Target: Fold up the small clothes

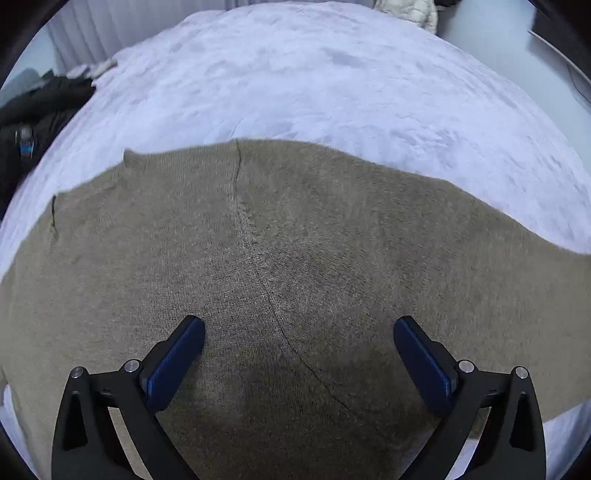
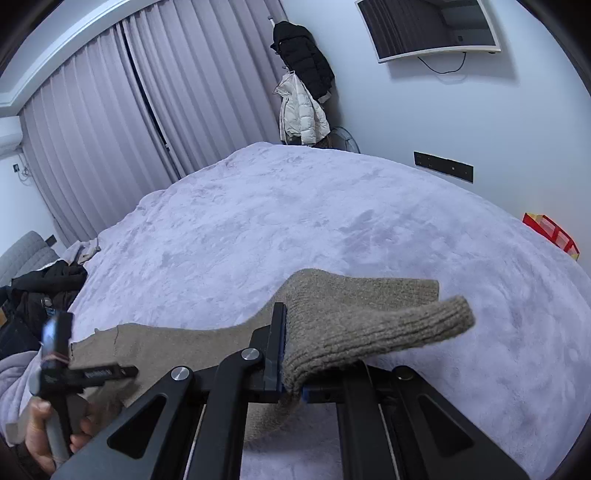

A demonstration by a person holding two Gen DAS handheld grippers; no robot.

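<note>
A tan knitted sweater (image 1: 295, 266) lies spread flat on a pale lilac bed cover (image 1: 295, 74). In the left wrist view my left gripper (image 1: 299, 332) hangs just above the sweater's middle, open, with nothing between its blue pads (image 1: 173, 365). In the right wrist view my right gripper (image 2: 286, 350) is shut on the sweater's ribbed sleeve end (image 2: 369, 325), lifted off the bed cover (image 2: 295, 221). The cuff sticks out to the right past the jaws. The rest of the sweater (image 2: 166, 343) trails left along the bed. The left gripper's body (image 2: 59, 354), held by a hand (image 2: 37, 435), shows at the lower left.
Dark clothes (image 2: 44, 291) are heaped at the bed's left edge, also in the left wrist view (image 1: 33, 118). Curtains (image 2: 129, 110) hang behind the bed. Jackets (image 2: 303, 92) hang in the far corner. A screen (image 2: 428, 26) is on the wall. A red box (image 2: 550, 230) sits right.
</note>
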